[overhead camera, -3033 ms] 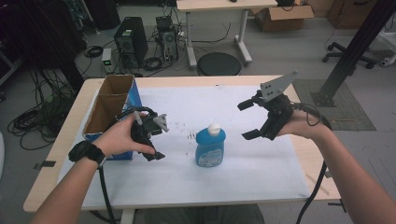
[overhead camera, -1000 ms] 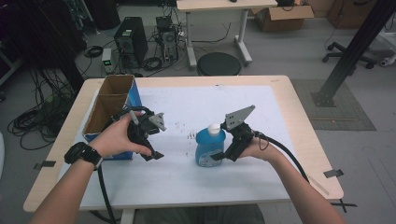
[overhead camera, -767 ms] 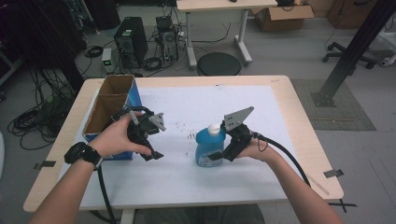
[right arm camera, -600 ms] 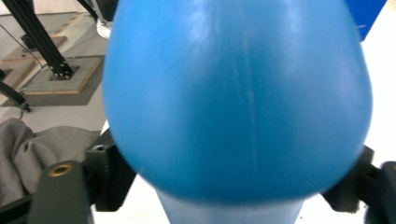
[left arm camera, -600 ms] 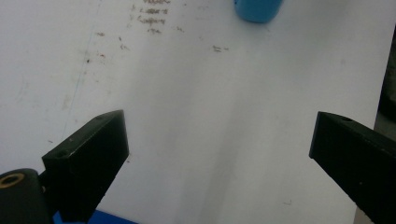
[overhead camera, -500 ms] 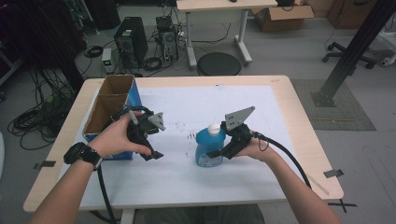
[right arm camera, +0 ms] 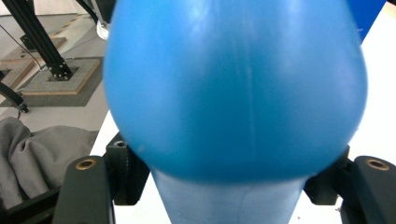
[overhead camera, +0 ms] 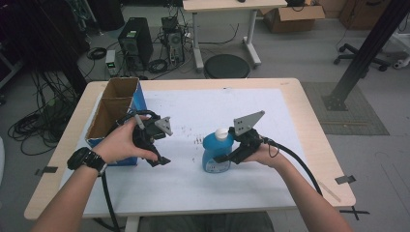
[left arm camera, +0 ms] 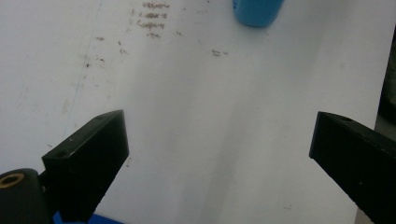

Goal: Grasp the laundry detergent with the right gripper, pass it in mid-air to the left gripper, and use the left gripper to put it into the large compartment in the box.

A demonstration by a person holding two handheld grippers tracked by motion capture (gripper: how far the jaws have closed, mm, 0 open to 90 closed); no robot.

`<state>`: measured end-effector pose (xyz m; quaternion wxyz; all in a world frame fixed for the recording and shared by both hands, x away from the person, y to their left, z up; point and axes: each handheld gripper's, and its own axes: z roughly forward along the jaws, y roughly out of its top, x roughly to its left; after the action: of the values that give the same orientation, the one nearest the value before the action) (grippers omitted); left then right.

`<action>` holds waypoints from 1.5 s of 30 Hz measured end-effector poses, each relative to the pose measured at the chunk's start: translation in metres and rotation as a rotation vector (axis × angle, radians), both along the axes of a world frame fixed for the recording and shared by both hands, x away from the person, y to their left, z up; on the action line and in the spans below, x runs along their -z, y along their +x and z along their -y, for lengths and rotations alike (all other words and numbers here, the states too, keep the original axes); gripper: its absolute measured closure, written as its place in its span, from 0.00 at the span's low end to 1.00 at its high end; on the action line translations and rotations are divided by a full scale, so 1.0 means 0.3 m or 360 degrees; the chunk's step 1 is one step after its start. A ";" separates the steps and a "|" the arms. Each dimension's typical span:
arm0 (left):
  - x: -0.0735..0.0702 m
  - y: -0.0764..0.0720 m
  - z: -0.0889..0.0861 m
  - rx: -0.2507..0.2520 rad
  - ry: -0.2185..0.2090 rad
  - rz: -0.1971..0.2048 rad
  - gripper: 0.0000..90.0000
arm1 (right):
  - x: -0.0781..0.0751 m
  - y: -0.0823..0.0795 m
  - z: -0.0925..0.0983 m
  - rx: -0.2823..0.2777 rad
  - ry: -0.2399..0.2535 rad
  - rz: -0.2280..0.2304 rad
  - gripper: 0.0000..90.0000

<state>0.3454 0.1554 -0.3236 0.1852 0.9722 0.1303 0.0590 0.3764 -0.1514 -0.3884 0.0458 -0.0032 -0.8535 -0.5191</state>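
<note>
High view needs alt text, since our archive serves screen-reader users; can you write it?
A person at a white-topped table holds a gripper in each hand: the right gripper has just been closing its fingers on an upright blue bottle with a white cap. The left gripper hovers, fingers open, beside an open cardboard box at the table's left edge.

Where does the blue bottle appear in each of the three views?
High view: the blue bottle stands upright at the table's middle, with the right gripper on its side.
Left gripper view: its base is at the top edge, right of middle.
Right gripper view: it looms close, centre, between the jaws.
Shared landmark: the white sheet under the bottle.
</note>
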 end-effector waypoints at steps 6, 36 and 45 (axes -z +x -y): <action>-0.001 0.001 -0.001 0.0000 -0.0001 -0.0006 0.06 | -0.002 0.004 0.005 -0.0005 0.0003 0.0005 0.38; -0.008 -0.001 0.002 0.0004 -0.0010 -0.0001 0.06 | 0.005 -0.007 0.012 -0.0008 0.0032 0.0065 0.45; -0.023 0.000 0.006 0.0011 -0.0019 0.0007 0.06 | -0.003 -0.014 0.009 0.0010 0.0017 0.0088 0.47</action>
<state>0.3454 0.1537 -0.3165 0.1916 0.9714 0.1269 0.0596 0.3723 -0.1540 -0.3874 0.0206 0.0086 -0.8516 -0.5237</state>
